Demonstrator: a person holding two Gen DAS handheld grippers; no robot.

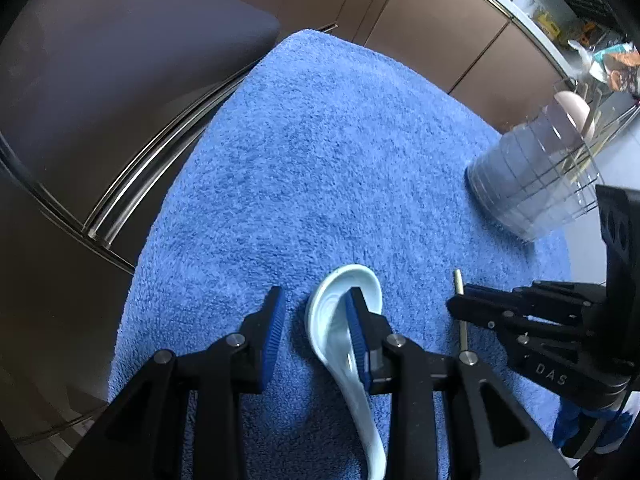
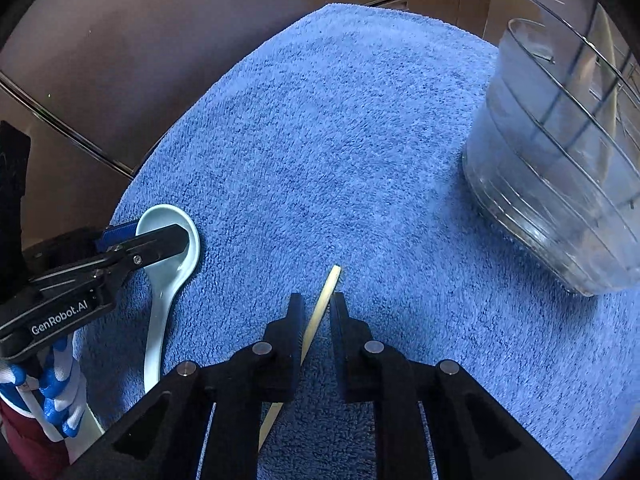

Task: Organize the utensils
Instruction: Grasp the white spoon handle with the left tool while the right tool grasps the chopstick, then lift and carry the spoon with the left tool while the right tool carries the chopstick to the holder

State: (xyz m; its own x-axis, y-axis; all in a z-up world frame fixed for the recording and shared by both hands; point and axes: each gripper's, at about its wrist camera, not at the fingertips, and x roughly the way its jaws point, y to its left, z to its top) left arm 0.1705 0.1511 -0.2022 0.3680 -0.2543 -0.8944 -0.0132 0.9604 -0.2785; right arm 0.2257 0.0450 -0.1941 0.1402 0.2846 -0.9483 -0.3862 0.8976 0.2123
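On the blue towel (image 1: 320, 160), nearest the left wrist camera, the left gripper (image 1: 316, 312) stands with its jaws apart over the pale ceramic spoon (image 1: 332, 312). One blue-padded finger sits over the spoon's bowl and the other is off to the side over bare towel; neither visibly presses the spoon. The spoon lies flat on the towel's near edge, bowl pointing away and handle running back under the gripper.

Just to the right of the spoon, the right gripper (image 2: 314, 300) straddles a wooden chopstick (image 2: 320, 312) that lies on the towel. Its jaws stand narrowly apart with the stick between them; whether they pinch it I cannot tell.

Farther across the towel, at its right edge, well apart from the spoon, stands a clear utensil holder (image 2: 552, 168) in a wire frame, with wooden sticks inside.
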